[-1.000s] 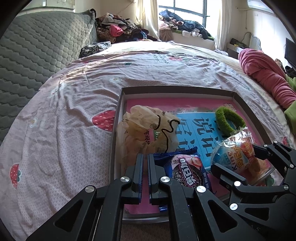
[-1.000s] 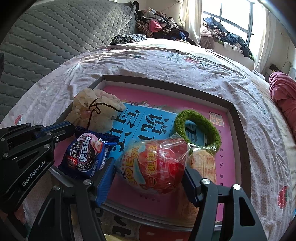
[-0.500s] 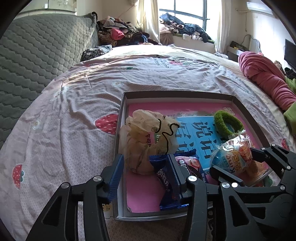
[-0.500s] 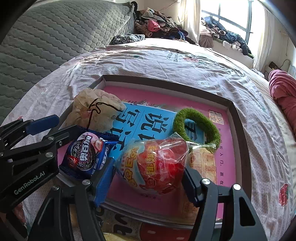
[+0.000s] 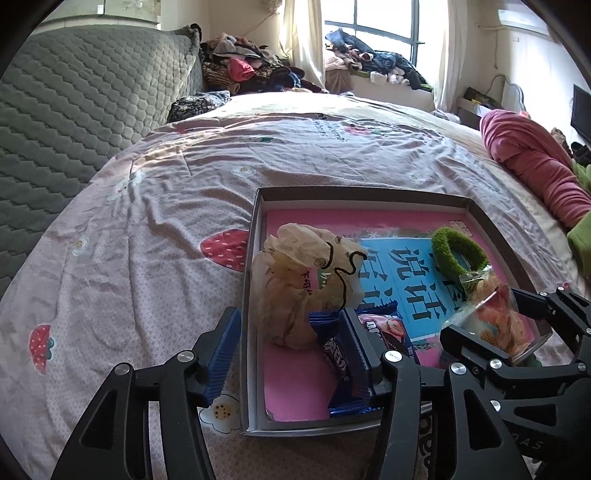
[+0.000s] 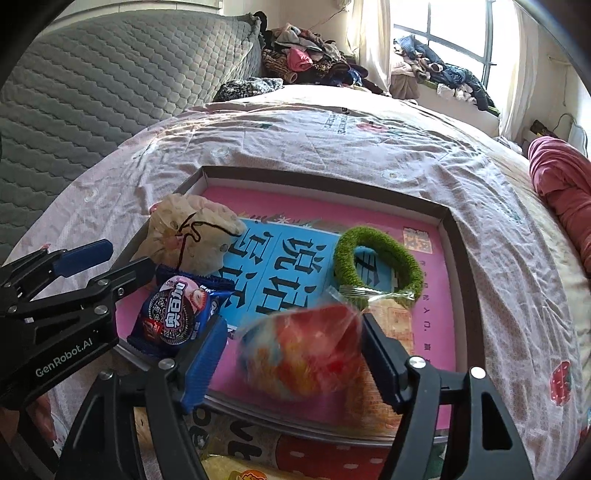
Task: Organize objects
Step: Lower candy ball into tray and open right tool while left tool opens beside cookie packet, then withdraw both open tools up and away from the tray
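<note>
You are working over a bed (image 5: pixel 155 206) spread with a pale pink sheet printed with strawberries and small flowers. A grey quilted headboard (image 5: pixel 74 99) rises on the left. Clothes (image 5: pixel 243 72) are heaped at the far side of the bed and along the sill under the window (image 5: pixel 384 26). A rolled pink blanket (image 5: pixel 532 166) lies on the bed to the right.

A shallow tray (image 5: pixel 249 295) with grey walls and a pink and blue printed floor sits on the sheet in front of you. In it lie a crumpled cream bag (image 5: pixel 299 280) tied with a dark cord at the left, a green fuzzy ring (image 6: pixel 376 258) toward the far right, a blue cookie pack (image 6: pixel 173 314) at the near left, and a clear snack bag (image 6: pixel 306 350) with red and orange contents at the near middle.

Your left tongs (image 5: pixel 291 350) are spreading. One finger sits outside the tray's left wall, over the sheet; the other is inside the tray, touching the cookie pack's near edge. The pack lies free on the tray floor, just right of that inner finger and against the cream bag, so it is not gripped.

Your right tongs (image 6: pixel 291 354) are spreading too, and stand wide. The snack bag sits between the fingers, blurred. Its right side is at the right pad, and a gap shows beside the left blue pad (image 6: pixel 201 358), so the bag looks released over the near edge of the tray.
</note>
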`<state>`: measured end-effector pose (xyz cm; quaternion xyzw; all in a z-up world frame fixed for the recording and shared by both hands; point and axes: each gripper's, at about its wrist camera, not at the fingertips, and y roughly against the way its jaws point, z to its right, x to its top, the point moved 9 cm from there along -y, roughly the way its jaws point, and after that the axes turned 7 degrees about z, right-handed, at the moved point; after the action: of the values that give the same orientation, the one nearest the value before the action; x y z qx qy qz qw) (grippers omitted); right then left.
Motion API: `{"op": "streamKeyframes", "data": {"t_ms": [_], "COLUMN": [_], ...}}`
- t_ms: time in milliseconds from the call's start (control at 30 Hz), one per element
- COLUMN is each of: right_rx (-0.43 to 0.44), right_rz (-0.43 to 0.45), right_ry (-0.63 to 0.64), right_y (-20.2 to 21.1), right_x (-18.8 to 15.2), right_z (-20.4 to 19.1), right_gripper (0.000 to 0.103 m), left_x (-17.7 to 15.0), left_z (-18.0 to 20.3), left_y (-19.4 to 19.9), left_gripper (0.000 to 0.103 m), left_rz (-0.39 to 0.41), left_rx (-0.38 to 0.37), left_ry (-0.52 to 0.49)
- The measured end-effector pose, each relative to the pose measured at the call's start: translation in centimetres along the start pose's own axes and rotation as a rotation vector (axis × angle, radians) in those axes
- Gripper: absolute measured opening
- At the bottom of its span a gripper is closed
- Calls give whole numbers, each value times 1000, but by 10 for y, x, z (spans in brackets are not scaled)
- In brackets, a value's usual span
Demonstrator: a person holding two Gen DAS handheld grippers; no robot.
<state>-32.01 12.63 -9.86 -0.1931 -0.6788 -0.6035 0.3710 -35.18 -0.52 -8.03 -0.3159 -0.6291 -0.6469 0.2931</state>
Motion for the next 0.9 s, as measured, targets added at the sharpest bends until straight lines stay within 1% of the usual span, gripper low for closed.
{"op": "streamKeyframes", "data": {"t_ms": [100,200,300,400,533,600,700,900], "right_rx": [-1,-6,-14,-15,-24,-26,-28,-32], "right_rz": [7,16,24,29,37,41,49,70], "right_ry": [-1,-5,-8,-17,-25,-26,-28,-24], "right_y": [3,8,13,18,27,32,40,60], "right_x": [2,4,6,6,8,9,12,21], "right_z": [0,1,4,8,12,14,15,15], "right_gripper": [75,77,80,81,82,86,88,89], "left_x": [0,1,2,4,6,6,8,13], "left_z": [0,0,-1,-2,-1,-1,-1,0], "left_y": [1,2,5,9,14,16,23,39], "left_gripper": [58,64,67,72,74,74,74,75], "left_rz": [1,1,6,10,8,6,8,7], "left_rx": [1,0,3,8,11,10,12,21], "left_ry": [2,3,6,8,7,0,-4,-12]}}
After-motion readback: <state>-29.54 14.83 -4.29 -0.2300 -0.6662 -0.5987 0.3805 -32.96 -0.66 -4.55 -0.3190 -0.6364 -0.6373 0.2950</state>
